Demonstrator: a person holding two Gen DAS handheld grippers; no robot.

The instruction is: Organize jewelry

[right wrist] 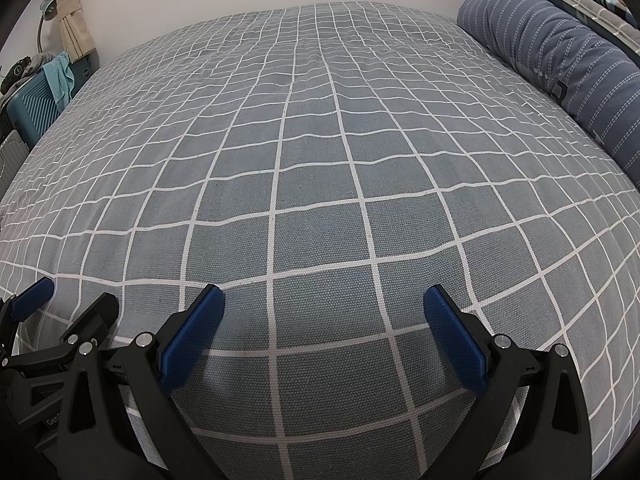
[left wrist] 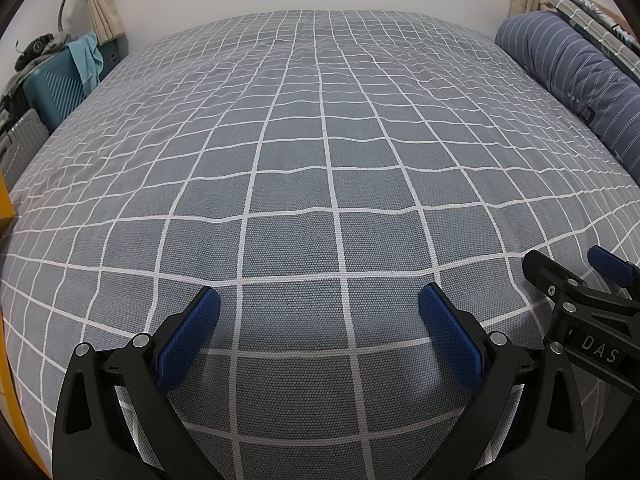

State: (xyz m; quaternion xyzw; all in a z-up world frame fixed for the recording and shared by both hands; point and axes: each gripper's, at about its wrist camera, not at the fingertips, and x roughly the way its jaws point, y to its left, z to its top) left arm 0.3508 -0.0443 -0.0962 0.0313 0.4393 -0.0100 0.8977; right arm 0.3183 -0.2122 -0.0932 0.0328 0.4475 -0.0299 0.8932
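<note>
Hovering side by side low over the near part of a grey-blue checked bedspread point(left wrist: 304, 184), left gripper point(left wrist: 319, 300) and right gripper point(right wrist: 324, 300), each with blue pads point(left wrist: 452, 340) spread wide apart and gripping nothing. Lying further off along the right edge, a striped blue bolster point(left wrist: 576, 80); standing at the far left, a teal suitcase point(left wrist: 52, 88) beside a tied curtain point(left wrist: 102, 4). Showing no jewelry anywhere in either view.
</note>
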